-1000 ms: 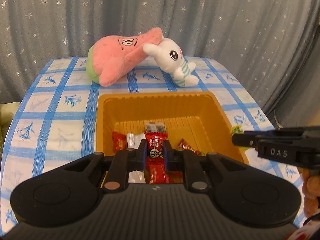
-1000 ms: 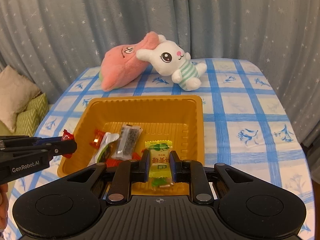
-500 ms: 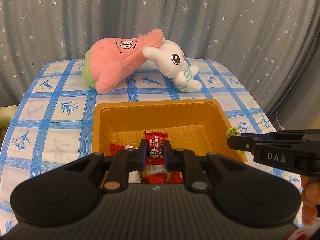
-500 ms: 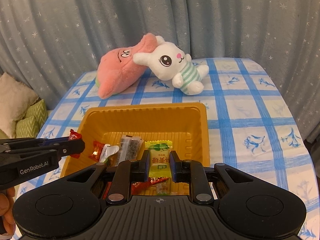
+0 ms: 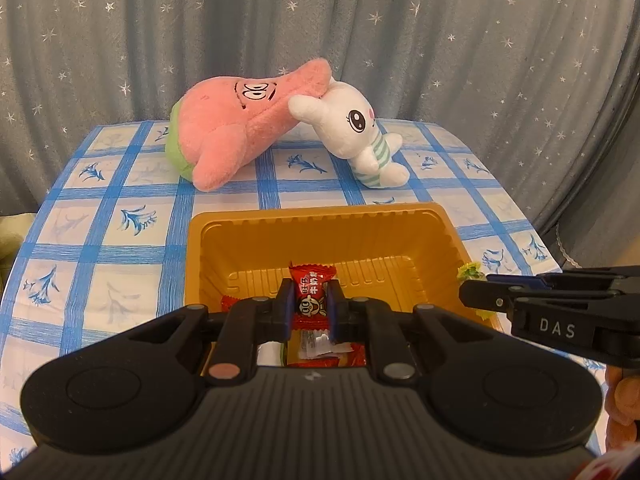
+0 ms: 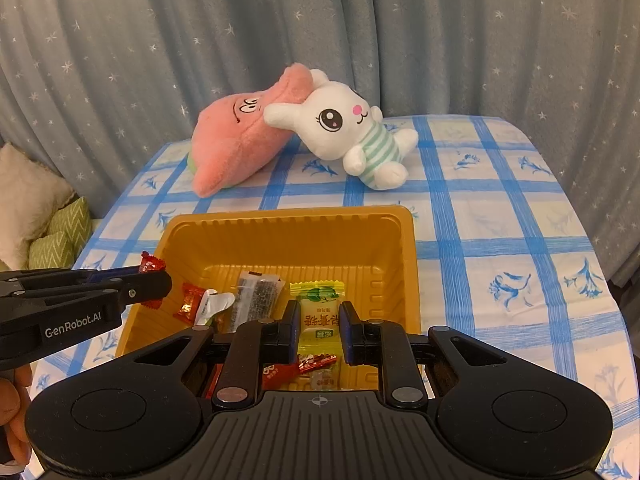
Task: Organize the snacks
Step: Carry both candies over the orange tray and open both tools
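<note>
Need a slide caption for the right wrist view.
Right hand-held gripper holds a yellow candy above the orange tray; the left hand-held gripper holds a red candy.

Left hand-held gripper point(image 5: 311, 307): matte black body, ribbed top plate with a small white logo at centre, a round recessed disc on each flank. Two black link arms run forward, each with a silver pivot screw; the left arm's rear pin is copper-coloured, the right one grey. Blue pads line the inner finger faces.

Right hand-held gripper point(image 6: 319, 323): same black build, crosshair mark on the ribbed plate, grey pins, blue pads. From the side its housing reads "DAS" in white; the left one reads "GenRobot.AI".
</note>
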Motion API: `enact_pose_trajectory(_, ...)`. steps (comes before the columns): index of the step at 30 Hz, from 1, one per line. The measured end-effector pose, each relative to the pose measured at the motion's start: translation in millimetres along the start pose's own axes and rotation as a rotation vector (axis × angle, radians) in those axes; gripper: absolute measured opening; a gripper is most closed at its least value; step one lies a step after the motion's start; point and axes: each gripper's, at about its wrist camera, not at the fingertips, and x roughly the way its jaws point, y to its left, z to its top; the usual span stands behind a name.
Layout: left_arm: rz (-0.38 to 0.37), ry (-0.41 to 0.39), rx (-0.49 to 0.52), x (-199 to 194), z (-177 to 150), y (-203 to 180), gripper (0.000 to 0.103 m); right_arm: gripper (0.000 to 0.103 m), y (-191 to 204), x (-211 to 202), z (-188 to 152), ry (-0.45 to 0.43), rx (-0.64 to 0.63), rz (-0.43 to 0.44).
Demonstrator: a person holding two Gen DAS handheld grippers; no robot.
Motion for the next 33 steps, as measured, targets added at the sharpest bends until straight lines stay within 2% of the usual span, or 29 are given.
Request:
enact_pose_trajectory(2, 0.019, -0.009, -0.008, 0.3, 0.3, 0.5, 0.028, 0.021, -0.8, 0.5, -0.1, 0.0, 0.0, 0.0)
enact_pose_trajectory(3, 0.023, -0.008, -0.008, 0.7, 0.6, 1.0, 0.031, 0.021, -0.4, 0.2, 0.1, 0.0, 0.0, 0.0)
enact_pose_trajectory(33, 0.042, 0.021, 0.015, -0.5, -13.1, 15.1, 0.032, 0.021, 7.4, 2.0, 6.5, -0.014, -0.005, 0.004)
